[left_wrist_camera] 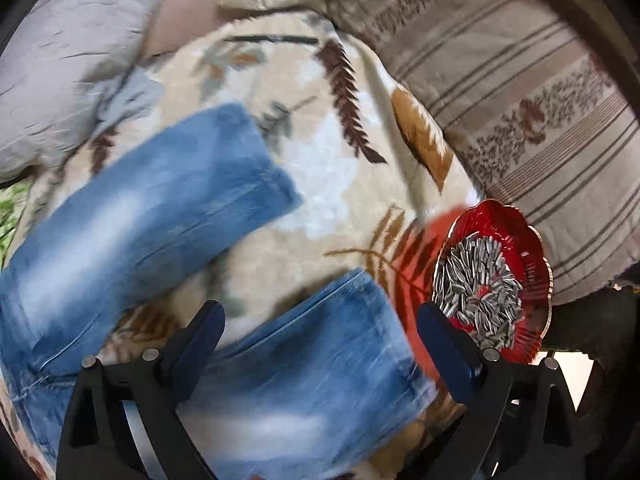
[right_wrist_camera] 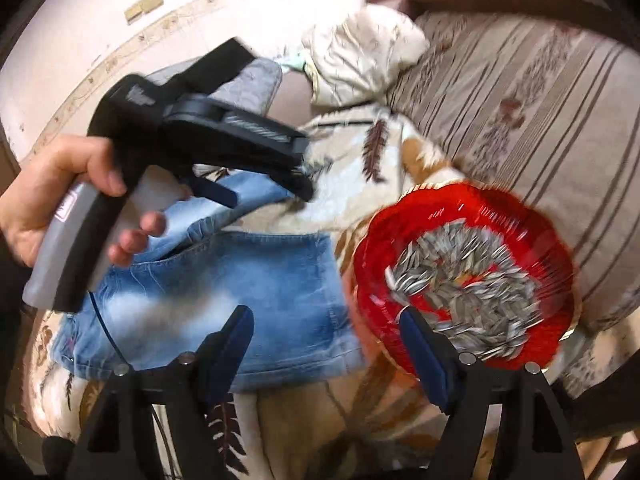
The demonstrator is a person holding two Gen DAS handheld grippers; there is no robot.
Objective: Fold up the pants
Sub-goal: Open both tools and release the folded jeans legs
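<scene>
Light blue denim pants (left_wrist_camera: pixel 152 216) lie spread on a leaf-patterned blanket (left_wrist_camera: pixel 328 168), the two legs apart, one leg end under my left gripper. My left gripper (left_wrist_camera: pixel 320 316) is open and empty, just above the nearer leg (left_wrist_camera: pixel 312 380). In the right wrist view the pants (right_wrist_camera: pixel 224 292) lie left of centre. My right gripper (right_wrist_camera: pixel 326 320) is open and empty above the leg's hem edge. The left gripper's body, held in a hand (right_wrist_camera: pixel 60 200), hangs over the far leg; its fingers (right_wrist_camera: pixel 216 194) look open.
A red glass dish of sunflower seeds (left_wrist_camera: pixel 532 248) sits on the blanket right beside the pants, also in the right wrist view (right_wrist_camera: pixel 376 256). A striped sofa cushion (left_wrist_camera: pixel 520 80) is at the right, a grey pillow (left_wrist_camera: pixel 68 48) at the left, a cream pillow (right_wrist_camera: pixel 360 52) behind.
</scene>
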